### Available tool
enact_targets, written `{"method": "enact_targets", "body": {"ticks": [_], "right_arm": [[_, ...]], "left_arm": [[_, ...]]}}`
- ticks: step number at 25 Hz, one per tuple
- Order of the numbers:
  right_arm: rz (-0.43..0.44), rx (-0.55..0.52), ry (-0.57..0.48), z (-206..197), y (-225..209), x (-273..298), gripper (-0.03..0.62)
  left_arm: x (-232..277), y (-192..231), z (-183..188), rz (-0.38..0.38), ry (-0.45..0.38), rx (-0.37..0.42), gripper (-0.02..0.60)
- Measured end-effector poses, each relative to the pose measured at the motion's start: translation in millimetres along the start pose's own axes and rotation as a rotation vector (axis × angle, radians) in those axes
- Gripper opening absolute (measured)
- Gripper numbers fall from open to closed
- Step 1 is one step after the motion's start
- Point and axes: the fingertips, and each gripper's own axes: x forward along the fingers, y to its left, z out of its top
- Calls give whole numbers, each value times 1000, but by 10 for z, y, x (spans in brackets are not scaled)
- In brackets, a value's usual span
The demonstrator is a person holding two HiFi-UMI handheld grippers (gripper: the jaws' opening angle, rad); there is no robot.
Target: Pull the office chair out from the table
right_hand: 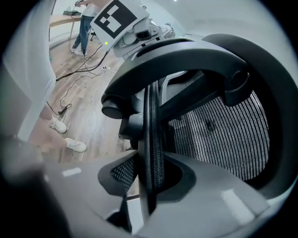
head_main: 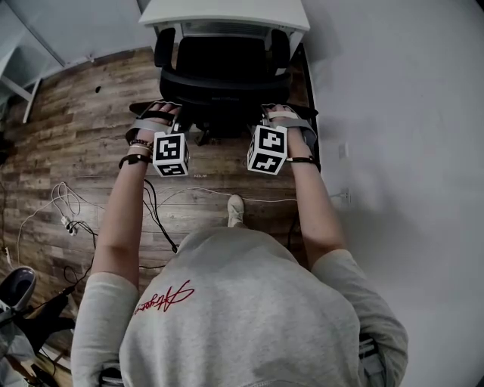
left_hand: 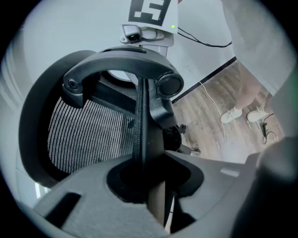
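One office chair [head_main: 223, 72] sits at the top middle of my head view. Its front is tucked against the white table [head_main: 227, 13] at the upper edge, and its back faces me. I have the left gripper [head_main: 161, 113] clamped on the left edge of the mesh backrest [left_hand: 79, 135], and the right gripper [head_main: 277, 113] clamped on the right edge. In each gripper view the jaws stand narrow, pressed onto the thin black rim. Below the chair the wood floor [head_main: 76, 136] fills the left and centre of the frame. Cables [head_main: 68, 204] trail across it at the left and run under my arms. One pale shoe [head_main: 236, 210] shows at frame centre, just below the chair. A grey wall [head_main: 393, 113] fills the right side, close beside the chair.
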Motion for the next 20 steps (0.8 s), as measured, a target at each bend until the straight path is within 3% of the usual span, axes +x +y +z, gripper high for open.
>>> {"method": "enact_targets", "body": {"ticks": [20], "right_arm": [[0,4,6,91,275,-201,100]], "left_arm": [[-248,-207,55,16,-9,16,92]]}}
